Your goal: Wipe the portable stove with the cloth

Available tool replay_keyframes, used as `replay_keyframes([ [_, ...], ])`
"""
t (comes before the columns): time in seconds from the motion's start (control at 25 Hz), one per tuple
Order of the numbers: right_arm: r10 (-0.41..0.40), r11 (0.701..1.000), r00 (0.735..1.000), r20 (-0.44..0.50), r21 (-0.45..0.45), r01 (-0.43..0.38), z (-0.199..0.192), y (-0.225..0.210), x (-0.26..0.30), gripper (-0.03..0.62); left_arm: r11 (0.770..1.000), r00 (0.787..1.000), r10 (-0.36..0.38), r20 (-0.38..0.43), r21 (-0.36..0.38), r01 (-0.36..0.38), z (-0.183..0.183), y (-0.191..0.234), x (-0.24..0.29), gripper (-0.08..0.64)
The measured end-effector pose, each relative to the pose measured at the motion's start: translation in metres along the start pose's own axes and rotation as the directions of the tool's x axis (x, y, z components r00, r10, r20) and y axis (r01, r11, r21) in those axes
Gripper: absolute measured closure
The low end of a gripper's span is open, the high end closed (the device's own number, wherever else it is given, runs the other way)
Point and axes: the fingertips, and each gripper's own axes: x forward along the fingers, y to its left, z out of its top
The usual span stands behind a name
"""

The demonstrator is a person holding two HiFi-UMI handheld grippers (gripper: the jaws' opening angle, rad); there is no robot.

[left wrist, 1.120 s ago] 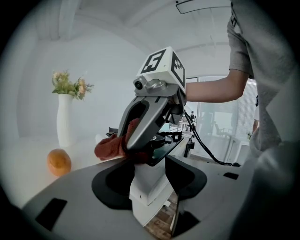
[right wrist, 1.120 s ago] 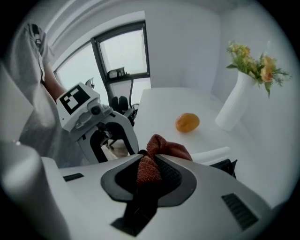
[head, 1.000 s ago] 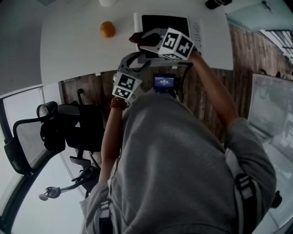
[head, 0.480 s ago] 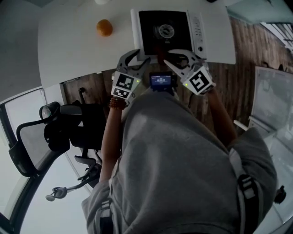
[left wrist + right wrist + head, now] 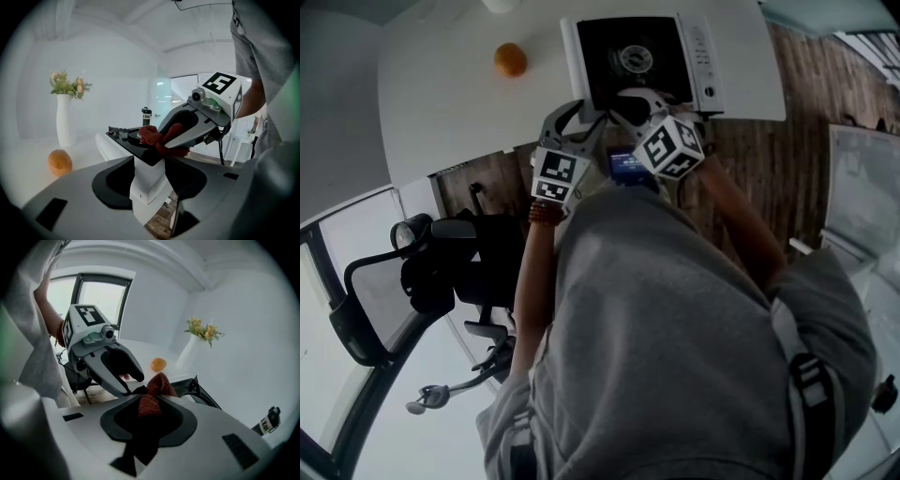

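Since 0.5 s ago, when the right tongs [image 5: 630,101] hung off the near right corner of the portable stove [image 5: 670,42], they have swung back in, and their tips now sit over the near edge of its black top. The white bench [image 5: 441,103] fills the upper part of the head view. The portable stove lies on it at upper centre, its long axis running left to right across the frame, with the control strip at the right end. The left tongs [image 5: 579,112] have not moved: jaws apart, astride the near left corner. The right tongs are clamped on the red cloth [image 5: 158,384], which bulges past their tips against the black top. 1 orange [image 5: 510,59] lies at upper left, well apart.
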Motion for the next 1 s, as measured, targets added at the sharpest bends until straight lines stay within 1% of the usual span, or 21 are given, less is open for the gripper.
replay_keyframes([
  [0.04,-0.010,1.000,1.000,-0.023,-0.014,0.010,-0.001,0.000,0.001,0.503,1.000,1.000,0.003,-0.005,-0.003,-0.003,0.000,0.000,0.000,0.330],
  [0.12,-0.024,1.000,0.998,-0.055,-0.014,0.023,-0.003,0.001,0.000,0.503,1.000,1.000,0.005,-0.017,-0.007,-0.005,-0.001,0.000,0.001,0.330],
  [0.24,-0.039,0.999,0.997,-0.064,0.012,0.040,-0.006,0.000,-0.001,0.505,1.000,1.000,0.009,-0.022,-0.009,-0.009,-0.001,0.000,0.000,0.328],
  [0.48,-0.091,0.995,0.991,-0.098,0.024,0.094,-0.018,-0.008,-0.009,0.505,1.000,1.000,0.008,-0.025,-0.011,-0.008,-0.001,0.001,-0.001,0.330],
  [0.68,-0.127,0.986,0.975,-0.182,0.087,0.145,-0.036,-0.019,-0.020,0.505,1.000,1.000,0.009,-0.030,-0.008,-0.009,0.000,0.000,0.000,0.330],
  [0.92,-0.143,0.976,0.952,-0.269,0.122,0.181,-0.053,-0.030,-0.029,0.505,1.000,0.999,0.013,-0.030,-0.007,-0.013,0.000,0.001,0.000,0.330],
  [1.0,-0.145,0.973,0.947,-0.287,0.133,0.189,-0.059,-0.033,-0.033,0.505,1.000,0.999,0.013,-0.043,-0.016,-0.013,-0.001,0.001,-0.001,0.330],
])
